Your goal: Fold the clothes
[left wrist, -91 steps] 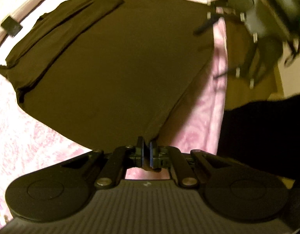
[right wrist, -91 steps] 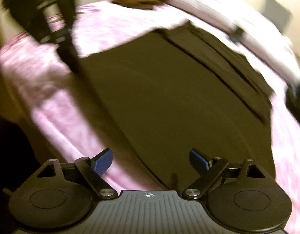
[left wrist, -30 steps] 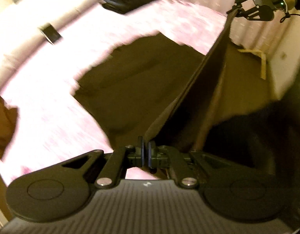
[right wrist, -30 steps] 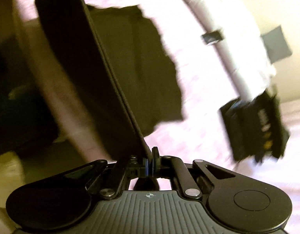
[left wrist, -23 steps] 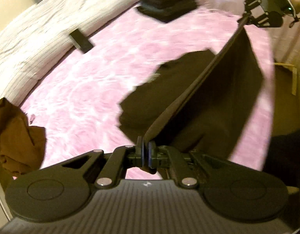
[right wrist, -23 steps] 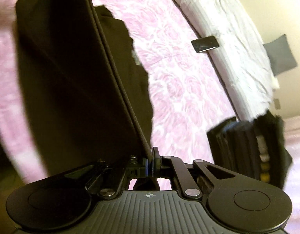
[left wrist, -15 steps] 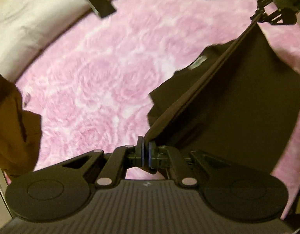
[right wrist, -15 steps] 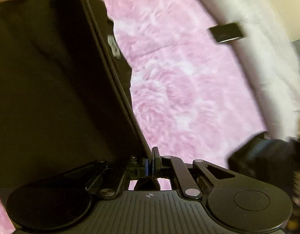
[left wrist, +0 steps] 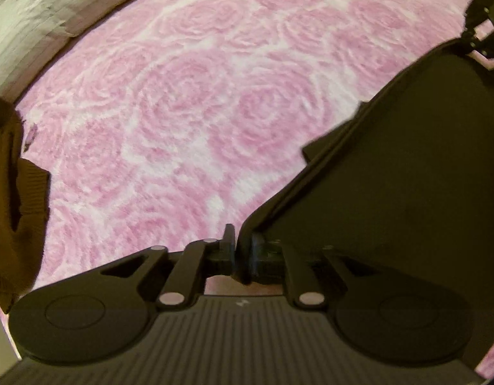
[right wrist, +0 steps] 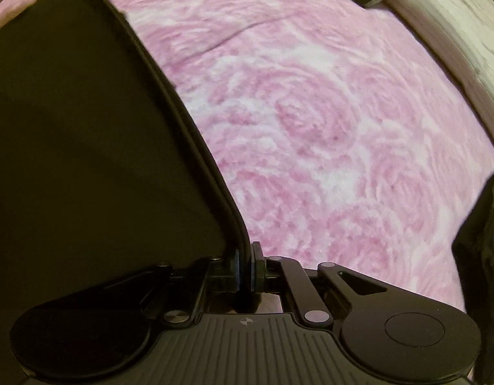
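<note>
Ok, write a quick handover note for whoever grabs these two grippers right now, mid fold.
Left gripper: jaws opening, the dark garment edge loose between them.
Right gripper: pads on the same edge's other corner, jaws starting to open.
Garment: doubled over on the pink blanket.
Done: this fold looks laid down.
Left: let go, smooth it, probably fold again. The brown garment at the blanket's edge looks unfolded.

Both claws [left wrist: 240, 247] [right wrist: 245, 269] downward, opening.

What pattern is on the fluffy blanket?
Pink and white roses cover the blanket, clearest from the left wrist view.
</note>
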A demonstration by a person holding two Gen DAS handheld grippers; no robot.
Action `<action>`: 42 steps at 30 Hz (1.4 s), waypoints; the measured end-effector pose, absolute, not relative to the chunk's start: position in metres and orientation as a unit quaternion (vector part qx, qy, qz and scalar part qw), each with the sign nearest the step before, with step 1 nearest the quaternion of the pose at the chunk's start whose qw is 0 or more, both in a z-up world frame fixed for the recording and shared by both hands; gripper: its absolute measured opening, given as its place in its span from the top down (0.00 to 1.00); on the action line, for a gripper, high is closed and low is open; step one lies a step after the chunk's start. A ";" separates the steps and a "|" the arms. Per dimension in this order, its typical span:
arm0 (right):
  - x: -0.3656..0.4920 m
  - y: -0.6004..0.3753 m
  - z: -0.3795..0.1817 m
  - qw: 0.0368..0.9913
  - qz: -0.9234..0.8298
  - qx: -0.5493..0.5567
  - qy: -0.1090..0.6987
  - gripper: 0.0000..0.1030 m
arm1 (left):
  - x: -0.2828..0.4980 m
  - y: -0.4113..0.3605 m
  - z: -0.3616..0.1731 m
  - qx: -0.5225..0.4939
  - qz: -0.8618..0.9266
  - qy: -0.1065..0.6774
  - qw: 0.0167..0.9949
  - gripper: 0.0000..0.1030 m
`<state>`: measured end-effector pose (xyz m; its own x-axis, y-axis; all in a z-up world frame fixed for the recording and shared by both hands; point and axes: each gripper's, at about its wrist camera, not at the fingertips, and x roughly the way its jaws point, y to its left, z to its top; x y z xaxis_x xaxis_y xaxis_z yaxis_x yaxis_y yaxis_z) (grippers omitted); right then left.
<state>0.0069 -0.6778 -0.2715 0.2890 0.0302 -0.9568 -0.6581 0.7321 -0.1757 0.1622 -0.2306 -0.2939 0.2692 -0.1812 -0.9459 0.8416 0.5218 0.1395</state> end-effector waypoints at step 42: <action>-0.298 -0.682 -0.237 0.860 0.022 0.180 0.477 0.26 | -0.063 -0.062 -0.294 0.071 -0.361 0.523 0.769 0.66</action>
